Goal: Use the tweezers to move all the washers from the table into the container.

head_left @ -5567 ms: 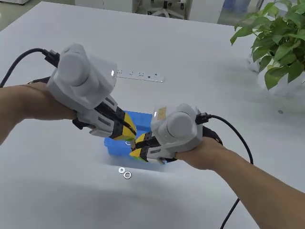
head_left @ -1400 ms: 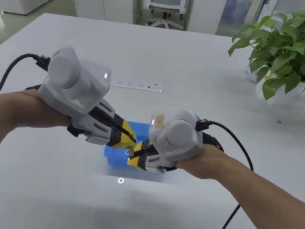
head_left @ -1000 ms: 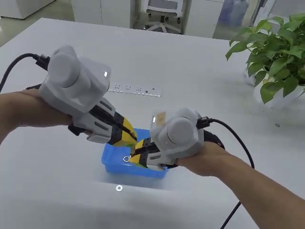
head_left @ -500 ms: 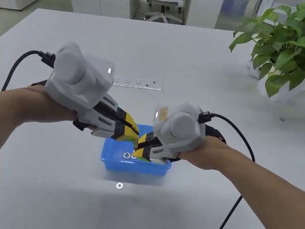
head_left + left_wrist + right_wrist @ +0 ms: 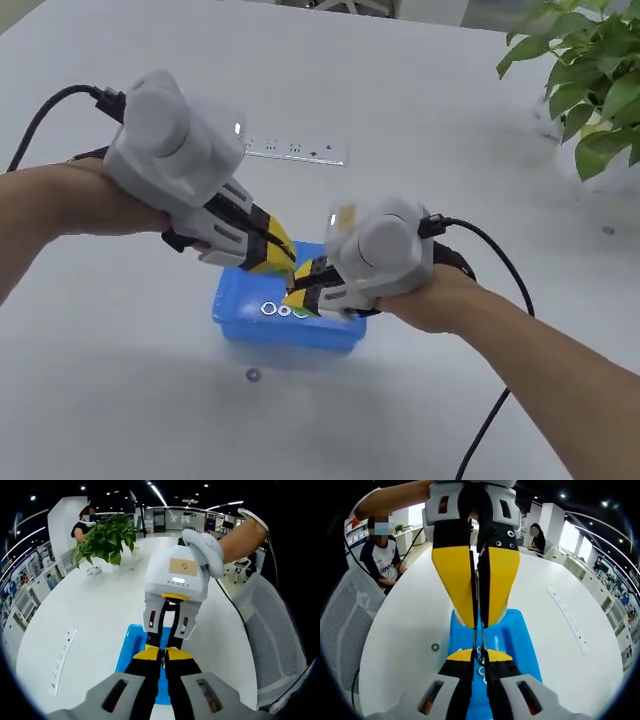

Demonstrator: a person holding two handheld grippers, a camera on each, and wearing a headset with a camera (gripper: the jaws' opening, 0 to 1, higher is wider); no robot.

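A blue container (image 5: 290, 335) sits on the white table, with two washers (image 5: 276, 310) lying inside. One more washer (image 5: 252, 375) lies on the table just in front of it. My left gripper (image 5: 283, 262) and right gripper (image 5: 297, 297) meet tip to tip above the container. In the right gripper view, thin metal tweezers (image 5: 481, 639) run from the left gripper (image 5: 479, 622) down into my right gripper (image 5: 479, 656), with both pairs of jaws closed on them. Washers (image 5: 481, 671) show in the container (image 5: 512, 630), and the loose washer (image 5: 435, 647) lies beside it. The left gripper (image 5: 162, 652) faces the right one over the container (image 5: 129, 647).
A white power strip (image 5: 295, 152) lies behind the container. A potted plant (image 5: 590, 70) stands at the far right of the table. Cables trail from both grippers. A mesh chair (image 5: 272, 625) stands off the table edge, and a seated person (image 5: 380, 550) is beyond it.
Two washers lay on the table 5.6 s ago; one lies there now. Another washer has appeared in the container. Both grippers stay over the container, and the head camera has shifted.
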